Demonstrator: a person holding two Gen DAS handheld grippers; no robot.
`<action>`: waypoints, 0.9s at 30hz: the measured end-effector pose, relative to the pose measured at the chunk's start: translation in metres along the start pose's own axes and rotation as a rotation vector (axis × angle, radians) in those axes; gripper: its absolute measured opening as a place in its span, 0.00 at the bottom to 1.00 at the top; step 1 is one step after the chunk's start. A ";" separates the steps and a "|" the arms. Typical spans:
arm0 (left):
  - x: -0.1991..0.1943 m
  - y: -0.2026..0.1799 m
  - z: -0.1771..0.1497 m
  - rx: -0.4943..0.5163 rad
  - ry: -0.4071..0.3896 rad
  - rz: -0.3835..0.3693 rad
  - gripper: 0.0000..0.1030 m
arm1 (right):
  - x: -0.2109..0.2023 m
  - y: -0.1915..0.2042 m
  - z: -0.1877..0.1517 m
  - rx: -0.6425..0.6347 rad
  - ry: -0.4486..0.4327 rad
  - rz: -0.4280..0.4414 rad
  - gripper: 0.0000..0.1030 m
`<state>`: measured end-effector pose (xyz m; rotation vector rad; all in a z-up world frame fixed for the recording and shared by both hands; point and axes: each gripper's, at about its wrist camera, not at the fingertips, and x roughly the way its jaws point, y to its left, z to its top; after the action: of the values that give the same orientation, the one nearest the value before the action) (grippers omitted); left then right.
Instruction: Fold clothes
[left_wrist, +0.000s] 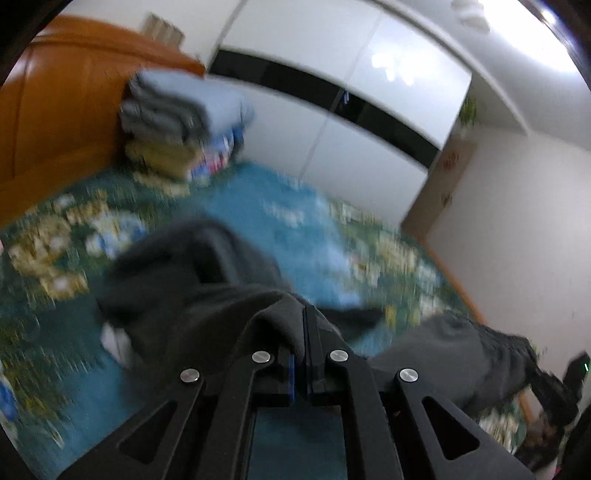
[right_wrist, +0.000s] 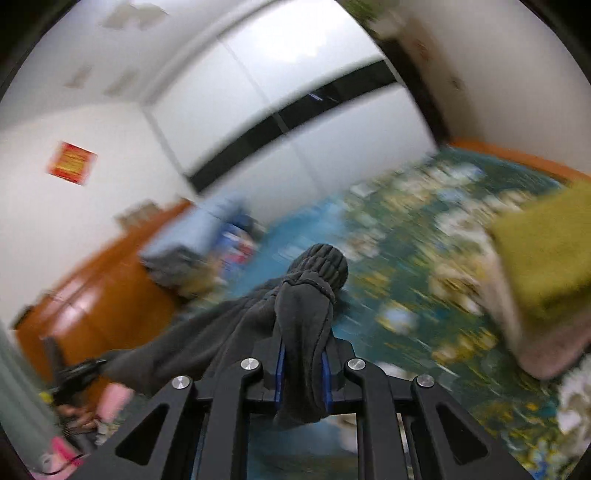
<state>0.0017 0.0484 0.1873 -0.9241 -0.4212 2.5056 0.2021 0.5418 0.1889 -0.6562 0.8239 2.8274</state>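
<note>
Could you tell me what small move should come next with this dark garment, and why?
Probably draw the two grippers apart and lower the dark grey garment flat onto the bedspread: the left gripper and right gripper both pinch it, and it hangs bunched.

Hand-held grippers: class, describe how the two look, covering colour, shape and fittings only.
Both the left hand-held gripper and the right hand-held gripper are matte black, with angular linkage arms holding triangular cut-outs, round silver pivot bolts, and blue pads lining the fingers. No cables or markings show.
</note>
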 end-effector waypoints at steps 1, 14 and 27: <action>0.009 -0.001 -0.013 -0.004 0.040 0.002 0.04 | 0.011 -0.018 -0.010 0.034 0.034 -0.032 0.15; 0.105 0.016 -0.139 -0.112 0.433 0.053 0.04 | 0.038 -0.131 -0.073 0.277 0.218 -0.206 0.23; 0.075 0.101 -0.140 -0.334 0.445 -0.021 0.56 | 0.044 -0.032 -0.030 0.106 0.203 -0.207 0.74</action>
<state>0.0142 0.0169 0.0022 -1.5503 -0.7026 2.1548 0.1812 0.5527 0.1308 -0.9636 0.8728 2.5438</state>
